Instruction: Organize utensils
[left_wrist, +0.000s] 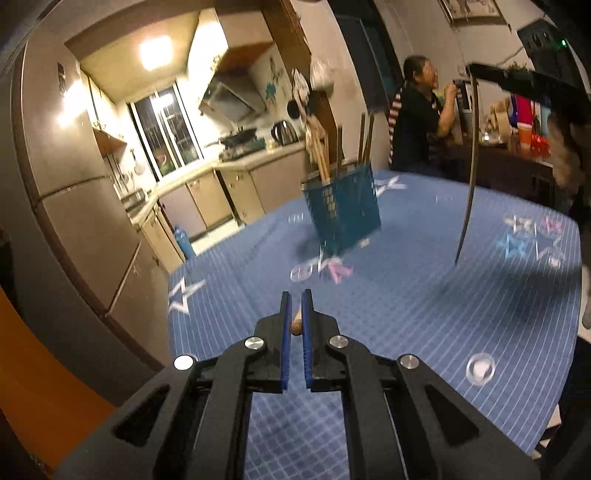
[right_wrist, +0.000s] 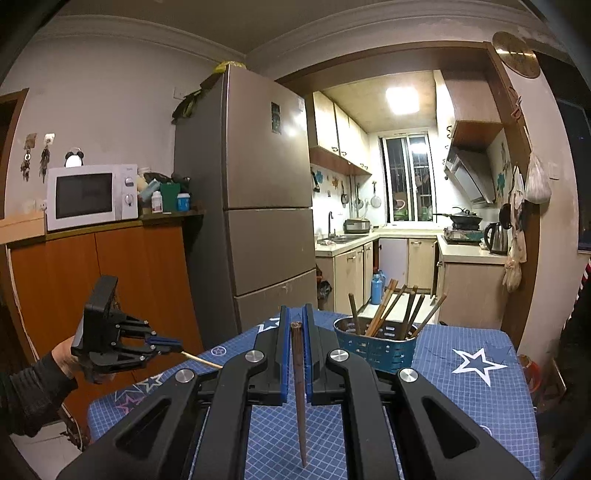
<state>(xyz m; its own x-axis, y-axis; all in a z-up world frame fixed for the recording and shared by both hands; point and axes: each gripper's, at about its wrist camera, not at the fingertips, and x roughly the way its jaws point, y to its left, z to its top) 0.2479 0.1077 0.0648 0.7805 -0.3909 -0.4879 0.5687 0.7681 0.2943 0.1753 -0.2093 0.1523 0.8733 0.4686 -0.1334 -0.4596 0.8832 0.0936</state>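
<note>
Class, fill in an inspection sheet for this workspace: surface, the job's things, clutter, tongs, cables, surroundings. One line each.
Surface: table under a blue grid cloth with star prints.
Job's things: blue slotted holder stands on the cloth, holding several chopsticks that lean outward.
Clutter: nothing seen on the cloth besides the holder.
Tongs: left tongs shut on a pale chopstick; right tongs shut on a dark chopstick, tip hanging down.
Cables: nothing seen.
Surroundings: fridge, microwave on an orange cabinet, kitchen beyond; a seated person behind the table.
</note>
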